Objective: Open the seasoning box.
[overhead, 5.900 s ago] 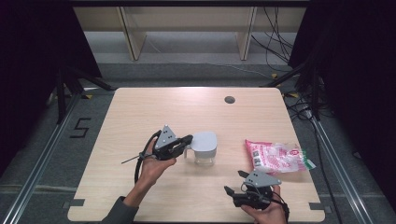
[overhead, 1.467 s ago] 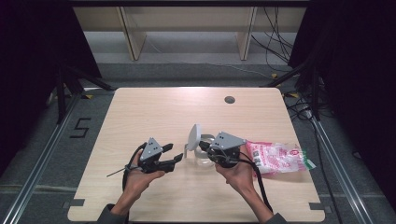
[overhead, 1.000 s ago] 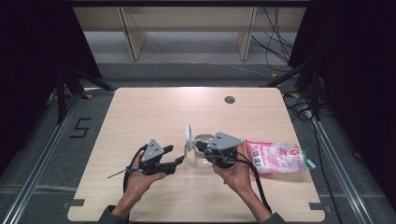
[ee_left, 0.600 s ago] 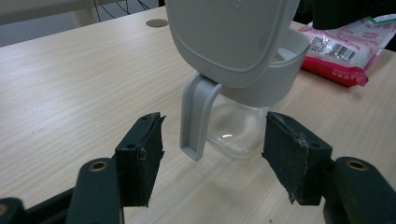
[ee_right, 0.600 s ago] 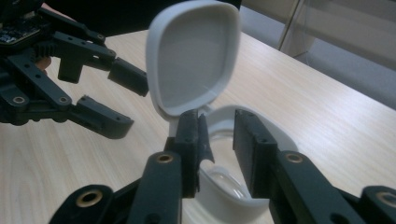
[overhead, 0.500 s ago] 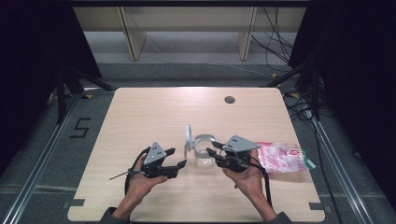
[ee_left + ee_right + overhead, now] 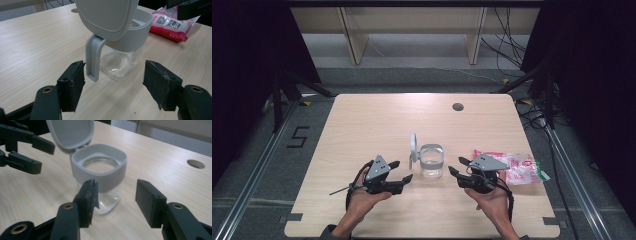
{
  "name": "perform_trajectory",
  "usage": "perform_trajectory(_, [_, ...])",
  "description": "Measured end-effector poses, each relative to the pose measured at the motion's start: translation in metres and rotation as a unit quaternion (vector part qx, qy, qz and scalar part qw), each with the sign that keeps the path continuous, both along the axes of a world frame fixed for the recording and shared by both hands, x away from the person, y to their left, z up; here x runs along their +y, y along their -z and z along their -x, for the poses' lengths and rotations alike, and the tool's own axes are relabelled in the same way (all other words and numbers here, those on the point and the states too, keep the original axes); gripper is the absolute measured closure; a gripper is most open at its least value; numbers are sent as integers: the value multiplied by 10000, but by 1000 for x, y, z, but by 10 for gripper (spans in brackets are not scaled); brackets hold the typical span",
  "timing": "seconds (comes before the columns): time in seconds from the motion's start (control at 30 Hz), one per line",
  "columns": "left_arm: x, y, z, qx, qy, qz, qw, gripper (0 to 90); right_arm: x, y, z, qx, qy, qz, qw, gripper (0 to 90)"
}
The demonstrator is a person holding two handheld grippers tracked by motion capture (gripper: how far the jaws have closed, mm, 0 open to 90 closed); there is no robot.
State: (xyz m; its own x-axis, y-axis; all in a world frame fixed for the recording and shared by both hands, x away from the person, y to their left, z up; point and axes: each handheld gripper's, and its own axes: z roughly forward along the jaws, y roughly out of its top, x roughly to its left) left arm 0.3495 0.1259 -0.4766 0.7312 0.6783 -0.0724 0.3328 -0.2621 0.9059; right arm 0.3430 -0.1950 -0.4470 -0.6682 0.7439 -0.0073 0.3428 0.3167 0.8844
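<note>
Table [image 7: 377, 125]: one jar [image 7: 431, 161], one packet [image 7: 519, 167], two hand-held grippers [image 7: 399, 172].

In the left gripper view, the top of the jar's raised lid [image 7: 107, 15] runs off the upper edge, and the pink packet [image 7: 172, 22] is partly covered by the dark jaws of the other gripper at the top right. Its printed label is too blurred to read. In the right gripper view, the lid [image 7: 72, 133] is again cut off at the top. In the high view, both forearms leave the frame at the bottom edge, and the packet's [image 7: 524, 167] print is too small to read.
</note>
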Motion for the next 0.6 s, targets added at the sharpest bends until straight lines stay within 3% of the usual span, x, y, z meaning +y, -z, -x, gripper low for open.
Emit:
perform_trajectory(0.17, [0,0,2,-11,-22,-15,10000,320,-11,3,4,14,176,-101,9998,458])
perform_trajectory(0.23, [0,0,3,-14,-30,-26,10000,319,-20,7,8,33,261,-251,9993,446])
perform_trajectory(0.4, [1,1,4,5,-25,-25,10000,317,-31,8,12,102,345,-213,9991,429])
perform_trajectory(0.5, [1,2,6,4,-12,-45,10000,315,-38,12,22,173,597,-291,9976,422])
perform_trajectory(0.57, [1,2,6,-13,2,-61,10000,314,-40,13,21,107,528,-293,9981,421])
perform_trajectory(0.6, [1,3,6,13,-25,-33,10000,315,-43,13,27,247,715,-325,9966,414])
